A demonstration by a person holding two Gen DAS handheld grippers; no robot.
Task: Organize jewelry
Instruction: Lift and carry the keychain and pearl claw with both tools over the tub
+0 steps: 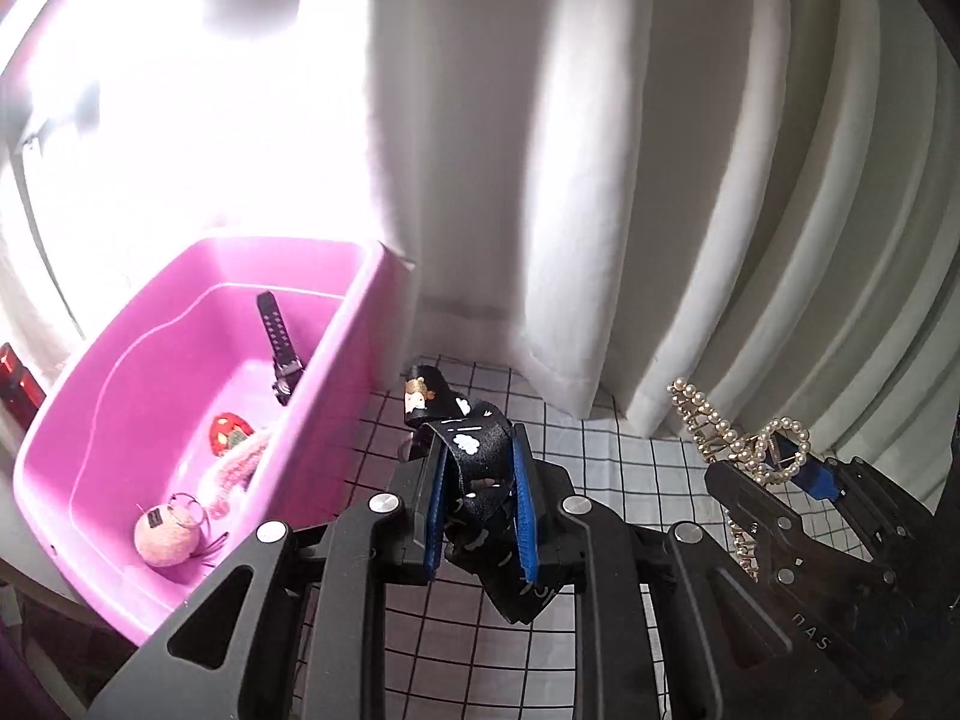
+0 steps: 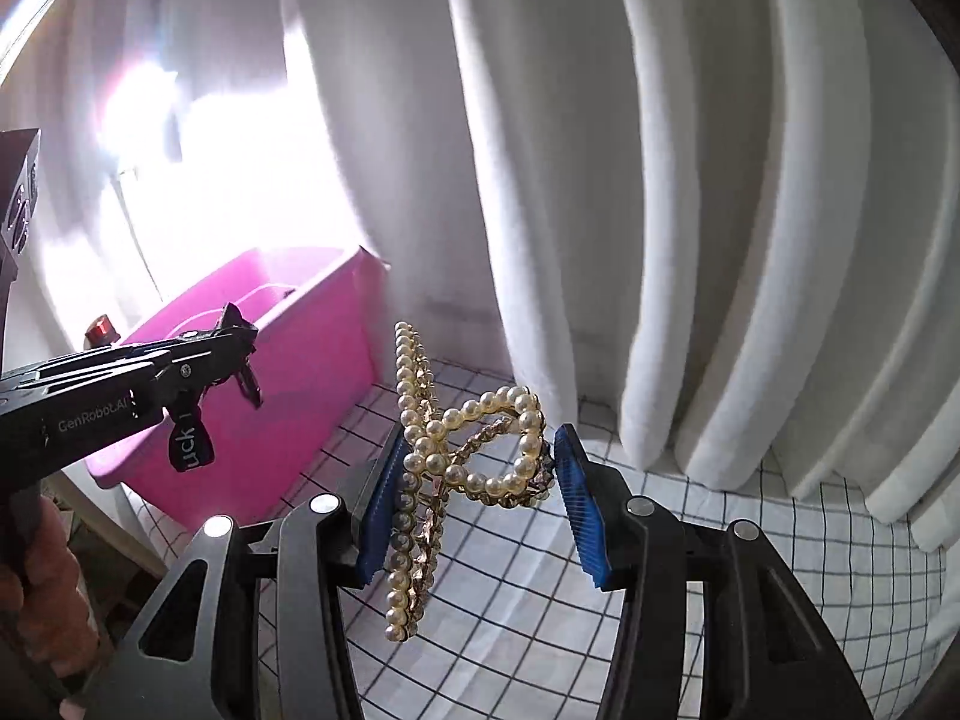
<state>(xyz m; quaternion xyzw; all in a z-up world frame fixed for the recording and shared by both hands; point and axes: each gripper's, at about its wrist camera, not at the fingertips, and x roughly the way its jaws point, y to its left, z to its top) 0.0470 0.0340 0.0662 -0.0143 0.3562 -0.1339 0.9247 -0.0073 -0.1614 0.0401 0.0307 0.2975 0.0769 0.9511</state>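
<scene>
1. Holding both items up off the white black-grid tablecloth (image 2: pixel 528 588): the left gripper (image 1: pixel 480 504) is clamped on a black printed fabric strap with cartoon clouds (image 1: pixel 474 450); the right gripper (image 2: pixel 474 480) is pinched on a gold metal hair claw set with pearls (image 2: pixel 474 450), jaws about half apart with the claw spanning them.
2. Pink plastic bin (image 1: pixel 336 360) sits at 10 o'clock from the left gripper and already holds a black perforated watch band (image 1: pixel 276 336), a red strawberry charm (image 1: pixel 228 432) and a pink fuzzy ball charm (image 1: pixel 165 537).
3. Handling, my read: strap is light and floppy, ends dangle, so grip mid-bundle. Claw is stiff, light, spring-hinged; pearls look slick and chippable, so hold across the flat sides, not the teeth.
4. View differences: left wrist view shows the bin's contents; right wrist view sees only the bin's outer wall and rim at 10 o'clock, but shows the claw's loop shape, both pad contacts, and part of a hand (image 2: pixel 36 588) at 8 o'clock holding the left gripper.
5. White pleated curtain (image 2: pixel 660 180) fills 12 to 3 o'clock in both.
</scene>
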